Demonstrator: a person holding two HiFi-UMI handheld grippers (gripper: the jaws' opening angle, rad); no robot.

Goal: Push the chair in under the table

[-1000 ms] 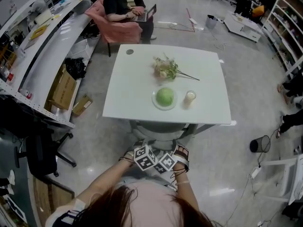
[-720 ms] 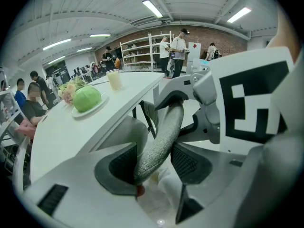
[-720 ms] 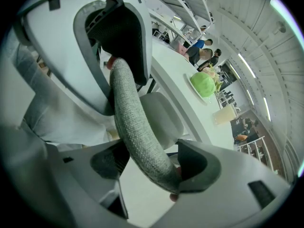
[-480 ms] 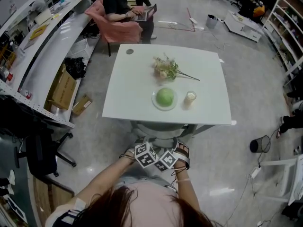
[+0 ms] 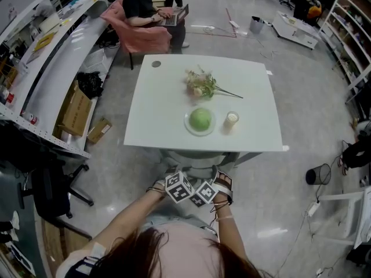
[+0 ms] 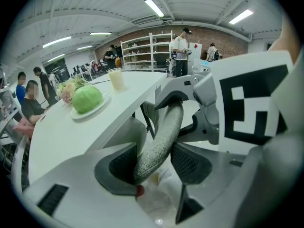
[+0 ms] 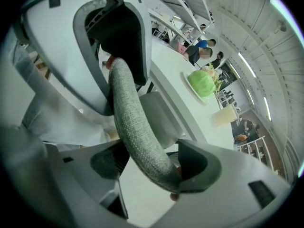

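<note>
A white square table (image 5: 156, 112) stands ahead of me. The grey chair (image 5: 196, 157) sits partly beneath its near edge. Both grippers hold the curved top rim of the chair back, side by side. My left gripper (image 5: 169, 177) is shut on the grey fabric rim (image 6: 164, 127), its jaws (image 6: 152, 163) pressed on both sides. To its right, my right gripper (image 5: 220, 179) clamps the same rim (image 7: 130, 122) between its own jaws (image 7: 149, 165). The table's underside and near edge (image 6: 66, 137) lie just beyond the rim.
On the table sit a green cabbage on a plate (image 5: 200, 119), a glass (image 5: 231, 119) and a flower sprig (image 5: 203, 84). A person with a laptop sits in a pink armchair (image 5: 142, 30) behind it. A black office chair (image 5: 52, 190) and cardboard boxes (image 5: 75, 112) stand left; a black bin (image 5: 317, 175) stands right.
Both grippers and the chair back have edged slightly forward toward the table. Their hold on the rim is unchanged.
</note>
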